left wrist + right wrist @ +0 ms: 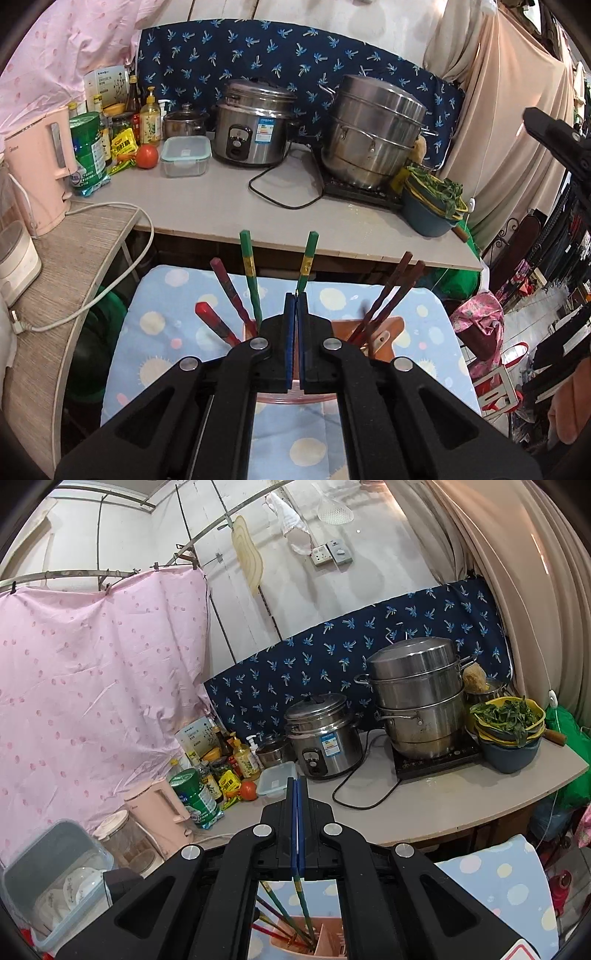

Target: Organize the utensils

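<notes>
Green chopstick (306,263) pinched tight in left claw (296,295), tip aimed down into pink holder (384,328) on dotted cushion (155,325), to stand with other chopsticks (248,273). Right claw (297,781) squeezed shut on nothing, up high, out of the way.

Both views are evenly lit by soft, diffuse indoor light, with faint shadows. Mild glare sits on the steamer pot (373,129) and rice cooker (255,122). Fisheye distortion bends edges; corners fall black. Focus is sharp throughout.
</notes>
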Tool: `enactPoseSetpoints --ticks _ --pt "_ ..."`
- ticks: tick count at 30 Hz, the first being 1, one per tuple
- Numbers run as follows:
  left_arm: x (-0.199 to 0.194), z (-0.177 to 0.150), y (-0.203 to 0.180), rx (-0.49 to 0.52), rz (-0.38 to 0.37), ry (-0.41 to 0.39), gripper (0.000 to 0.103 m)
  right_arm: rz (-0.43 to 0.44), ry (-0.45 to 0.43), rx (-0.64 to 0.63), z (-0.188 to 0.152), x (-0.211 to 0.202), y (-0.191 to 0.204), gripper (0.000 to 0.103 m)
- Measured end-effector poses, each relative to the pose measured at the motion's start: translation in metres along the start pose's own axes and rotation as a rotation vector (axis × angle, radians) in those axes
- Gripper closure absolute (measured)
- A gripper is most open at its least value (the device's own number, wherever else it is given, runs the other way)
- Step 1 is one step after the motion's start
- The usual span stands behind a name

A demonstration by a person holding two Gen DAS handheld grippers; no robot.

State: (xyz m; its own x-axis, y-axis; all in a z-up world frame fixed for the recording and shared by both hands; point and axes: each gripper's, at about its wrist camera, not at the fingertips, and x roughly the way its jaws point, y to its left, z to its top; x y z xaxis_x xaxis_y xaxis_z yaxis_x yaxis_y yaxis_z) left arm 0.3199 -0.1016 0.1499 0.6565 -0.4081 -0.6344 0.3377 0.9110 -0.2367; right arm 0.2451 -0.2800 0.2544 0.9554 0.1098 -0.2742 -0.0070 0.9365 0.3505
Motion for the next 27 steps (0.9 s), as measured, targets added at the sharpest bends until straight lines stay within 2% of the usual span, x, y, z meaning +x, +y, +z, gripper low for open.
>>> enactPoseSetpoints --ticks 5,9,14,17,21,23,27 --pt "0.014 -0.009 0.002 -0.002 -0.002 0.033 0.102 -0.035 0.062 0.007 -0.037 -0.016 -0.021 0.102" --pt "0.026 -0.017 0.003 -0.013 -0.003 0.060 0.102 -0.124 0.131 -0.035 -0.083 -0.033 -0.041 0.102" --pt "0.031 -0.023 0.005 -0.025 0.000 0.073 0.102 -0.230 0.251 -0.026 -0.149 -0.050 -0.082 0.101" --pt "0.020 -0.026 0.004 -0.032 -0.010 0.046 0.102 -0.278 0.342 -0.017 -0.186 -0.053 -0.108 0.098" --pt "0.002 -0.026 0.002 -0.037 -0.013 -0.002 0.102 -0.313 0.449 -0.053 -0.217 -0.041 -0.130 0.095" --pt "-0.009 -0.025 0.001 -0.037 -0.010 -0.032 0.102 -0.314 0.492 -0.082 -0.230 -0.031 -0.138 0.082" --pt "-0.033 -0.018 0.002 -0.056 -0.023 -0.085 0.102 -0.316 0.551 -0.131 -0.248 -0.011 -0.148 0.079"
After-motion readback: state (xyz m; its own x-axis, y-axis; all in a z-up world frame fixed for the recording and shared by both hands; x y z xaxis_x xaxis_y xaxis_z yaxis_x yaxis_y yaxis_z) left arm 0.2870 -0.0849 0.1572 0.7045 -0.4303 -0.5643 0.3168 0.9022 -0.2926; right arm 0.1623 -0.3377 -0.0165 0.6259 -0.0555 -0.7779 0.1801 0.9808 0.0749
